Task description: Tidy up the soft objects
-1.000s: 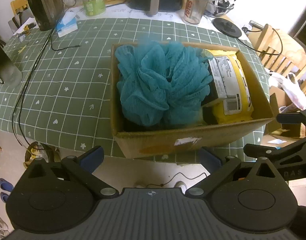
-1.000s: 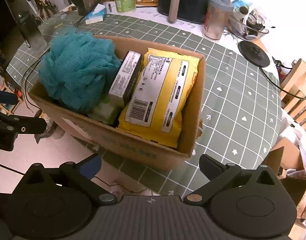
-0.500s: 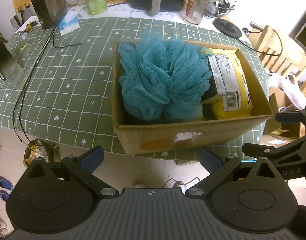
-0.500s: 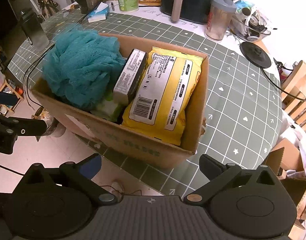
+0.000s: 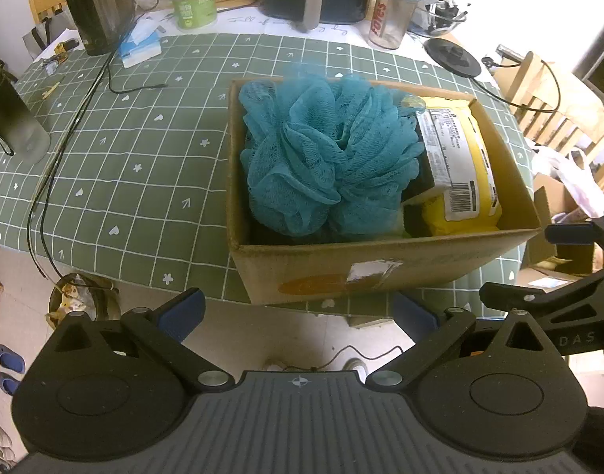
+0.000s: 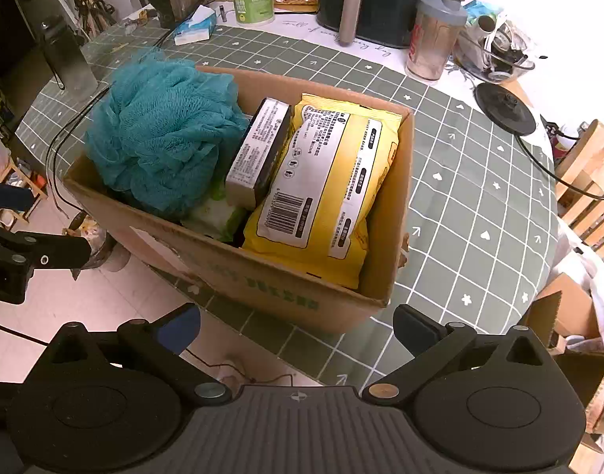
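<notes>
Cardboard box [image 5: 381,268] at near edge of surface [image 5: 143,166], holding teal mesh puff [image 5: 325,158] left, yellow wipes pack [image 6: 325,189] right.
Left tool [image 5: 298,312], right tool [image 6: 298,326]: both spread, empty, short of box.
Risk: mesh snags, puff drags neighbours out; box nudged off edge.
Right view alone shows grey carton [image 6: 258,154] and green-white packet [image 6: 217,215].

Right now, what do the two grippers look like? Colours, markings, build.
Both match: black linkage arms on round black pivot housings, silver pivot pins, a ribbed grey centre plate with a small crosshair mark. The left gripper has blue pads; the right gripper shows one blue pad, one dark. Its body reads "DAS" in the left view.
</notes>
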### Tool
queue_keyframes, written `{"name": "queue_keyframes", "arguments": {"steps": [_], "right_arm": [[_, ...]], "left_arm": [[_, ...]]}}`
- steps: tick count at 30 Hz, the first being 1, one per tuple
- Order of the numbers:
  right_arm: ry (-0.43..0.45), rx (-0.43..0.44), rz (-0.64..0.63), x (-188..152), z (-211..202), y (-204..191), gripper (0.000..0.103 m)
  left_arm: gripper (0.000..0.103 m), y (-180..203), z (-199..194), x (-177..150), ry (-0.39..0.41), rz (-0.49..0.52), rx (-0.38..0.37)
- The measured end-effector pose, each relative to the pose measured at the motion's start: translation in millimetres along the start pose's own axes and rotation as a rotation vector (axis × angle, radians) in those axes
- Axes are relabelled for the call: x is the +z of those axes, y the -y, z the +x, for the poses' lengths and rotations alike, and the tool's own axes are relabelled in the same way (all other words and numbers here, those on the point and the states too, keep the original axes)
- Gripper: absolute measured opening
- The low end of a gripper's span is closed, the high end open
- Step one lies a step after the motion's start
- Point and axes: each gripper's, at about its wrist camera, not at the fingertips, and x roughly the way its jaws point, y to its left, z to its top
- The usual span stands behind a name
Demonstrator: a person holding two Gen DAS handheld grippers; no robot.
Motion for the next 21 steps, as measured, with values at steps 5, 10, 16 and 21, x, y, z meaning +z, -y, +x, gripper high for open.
{"name": "queue_keyframes", "arguments": {"steps": [5, 10, 16, 21], "right_arm": [[-0.002, 0.000, 0.001, 1.0, 0.7, 0.6, 0.103], [-0.002, 0.000, 0.001, 1.2, 0.9, 0.9, 0.103], [-0.002, 0.002, 0.000, 1.4, 1.0, 1.6, 0.103], [-0.002, -0.003, -0.003, 3.0, 2.4, 3.4, 0.103]], "left_arm": [[0.103, 0.6, 0.1, 0.2, 0.001, 0.000, 0.002], [0.103, 0.0, 0.7, 1.2, -0.001, -0.001, 0.003], [0.103, -0.9, 0.9, 1.9, -0.001, -0.001, 0.003], [0.103, -2.2, 1.1, 2.8, -0.003, -0.002, 0.004]]}}
